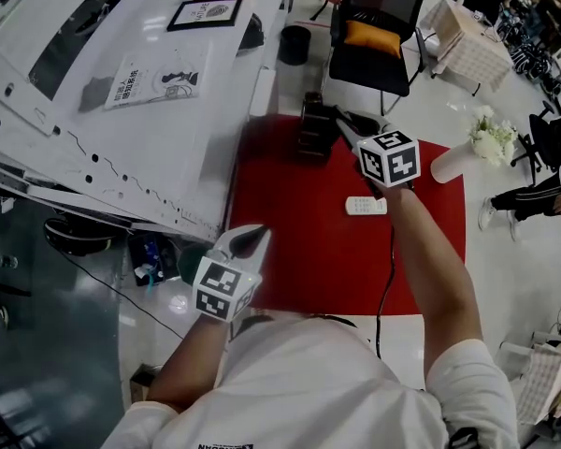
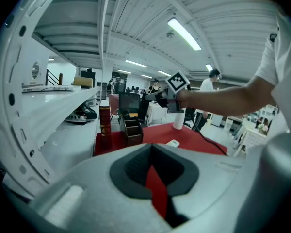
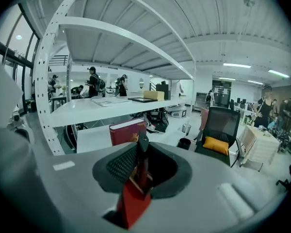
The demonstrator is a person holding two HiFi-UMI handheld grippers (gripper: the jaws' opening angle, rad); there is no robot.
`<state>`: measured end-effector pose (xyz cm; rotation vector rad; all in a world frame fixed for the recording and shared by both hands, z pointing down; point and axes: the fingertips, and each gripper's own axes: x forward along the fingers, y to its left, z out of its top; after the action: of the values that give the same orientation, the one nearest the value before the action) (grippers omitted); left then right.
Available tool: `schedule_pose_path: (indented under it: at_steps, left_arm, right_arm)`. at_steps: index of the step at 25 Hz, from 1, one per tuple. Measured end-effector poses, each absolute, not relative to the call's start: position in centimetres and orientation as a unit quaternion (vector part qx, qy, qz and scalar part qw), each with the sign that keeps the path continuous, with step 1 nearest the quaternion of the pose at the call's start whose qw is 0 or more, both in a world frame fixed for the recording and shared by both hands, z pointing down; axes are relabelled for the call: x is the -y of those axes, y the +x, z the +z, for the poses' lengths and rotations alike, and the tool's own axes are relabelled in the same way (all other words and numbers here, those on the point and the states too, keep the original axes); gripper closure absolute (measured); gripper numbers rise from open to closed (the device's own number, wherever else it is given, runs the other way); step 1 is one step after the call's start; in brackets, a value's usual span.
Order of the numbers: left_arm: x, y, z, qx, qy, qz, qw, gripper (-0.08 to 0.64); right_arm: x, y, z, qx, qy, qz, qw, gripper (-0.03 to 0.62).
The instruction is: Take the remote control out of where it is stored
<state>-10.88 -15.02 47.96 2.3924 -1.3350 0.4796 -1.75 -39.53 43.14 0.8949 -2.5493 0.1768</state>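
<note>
My right gripper (image 1: pixel 352 125) hangs over the far edge of the red mat (image 1: pixel 309 251), just right of a dark organizer box (image 1: pixel 312 125). In the right gripper view a slim black remote control (image 3: pixel 142 148) stands upright between the pads, and the right gripper (image 3: pixel 138 173) is shut on it. A white remote (image 1: pixel 366 206) lies flat on the mat below that hand. My left gripper (image 1: pixel 257 238) waits at the mat's near left corner with its jaws together and nothing in them. From the left gripper (image 2: pixel 153 173) I see the box (image 2: pixel 131 131) and the white remote (image 2: pixel 172 143).
A white shelf unit (image 1: pixel 122 110) borders the mat on the left. A red book (image 2: pixel 105 118) stands upright beside the box. A white vase with flowers (image 1: pixel 456 161) sits at the mat's right edge. An office chair with an orange cushion (image 1: pixel 374 37) is beyond. A black cable (image 1: pixel 387 279) crosses the mat.
</note>
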Motion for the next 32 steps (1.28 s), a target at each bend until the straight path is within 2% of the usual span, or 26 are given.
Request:
schedule_pose_path:
  at_steps: [16, 32]
  left_arm:
    - [15.0, -7.2, 49.0, 0.427, 0.867, 0.187, 0.176, 0.558]
    - [15.3, -4.5, 50.8, 0.401, 0.873, 0.220, 0.168, 0.558]
  right_arm:
    - [30.0, 6.1, 44.2, 0.908, 0.356, 0.126, 0.179, 0.518]
    - [25.5, 14.2, 48.0, 0.868, 0.432, 0.210, 0.125, 0.518]
